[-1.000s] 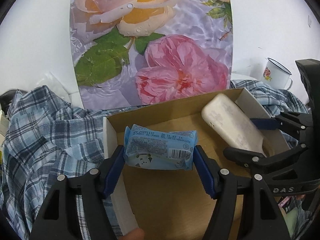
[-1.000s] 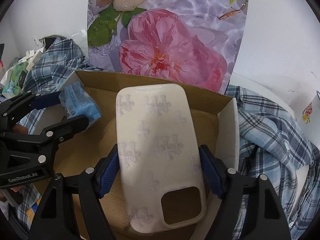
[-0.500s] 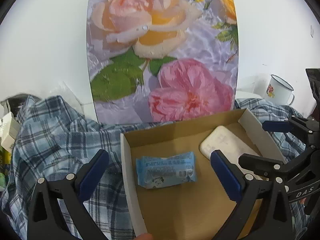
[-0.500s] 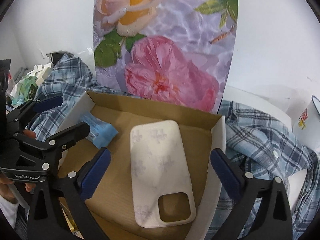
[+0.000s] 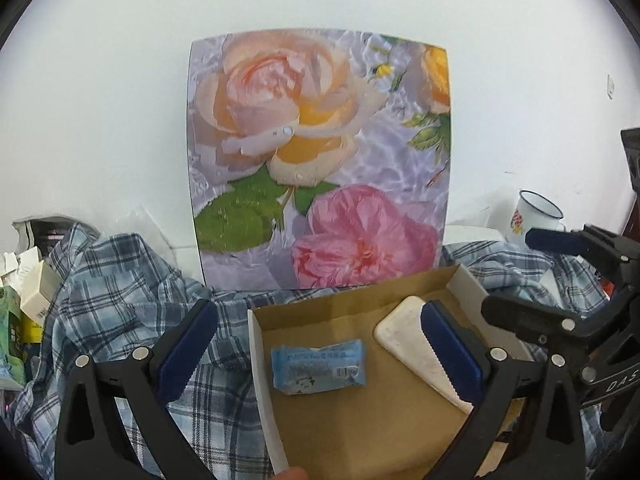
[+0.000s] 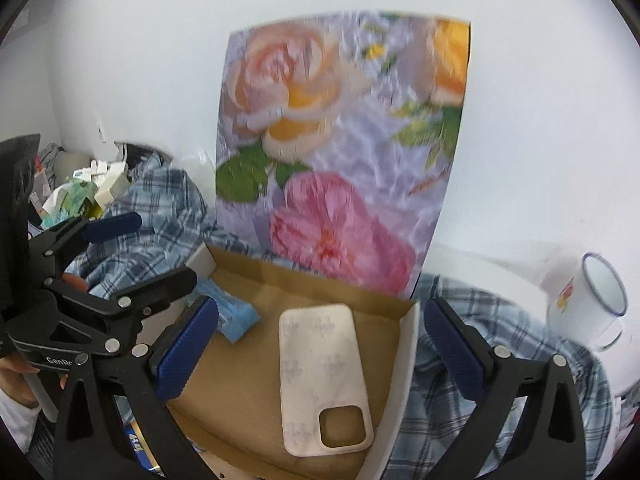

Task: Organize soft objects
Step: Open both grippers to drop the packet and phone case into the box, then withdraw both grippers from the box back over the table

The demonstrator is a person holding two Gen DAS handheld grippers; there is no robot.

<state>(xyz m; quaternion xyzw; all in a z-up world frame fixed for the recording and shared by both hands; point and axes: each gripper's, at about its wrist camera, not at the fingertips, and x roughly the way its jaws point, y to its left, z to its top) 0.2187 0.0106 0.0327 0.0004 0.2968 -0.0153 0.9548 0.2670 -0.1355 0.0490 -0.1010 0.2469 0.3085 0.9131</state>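
A blue tissue pack (image 5: 318, 366) lies at the left of the open cardboard box (image 5: 352, 298). A cream soft phone case (image 5: 408, 340) lies at its right. My left gripper (image 5: 320, 354) is open and empty, raised above the box. In the right wrist view the phone case (image 6: 322, 372) lies flat, with the tissue pack (image 6: 236, 316) to its left in the box (image 6: 406, 344). My right gripper (image 6: 316, 346) is open and empty above the case. The left gripper (image 6: 120, 256) shows at that view's left.
A blue plaid shirt (image 5: 120, 288) lies crumpled around the box on both sides (image 6: 500, 320). A rose-print board (image 5: 320, 168) leans on the white wall behind. A white enamel mug (image 6: 592, 304) stands at the right. Small cartons and clutter (image 5: 24, 296) lie at the far left.
Both grippers opened and let go: the tissue pack and the phone case now lie in the box. Both grippers have pulled back and up from it.
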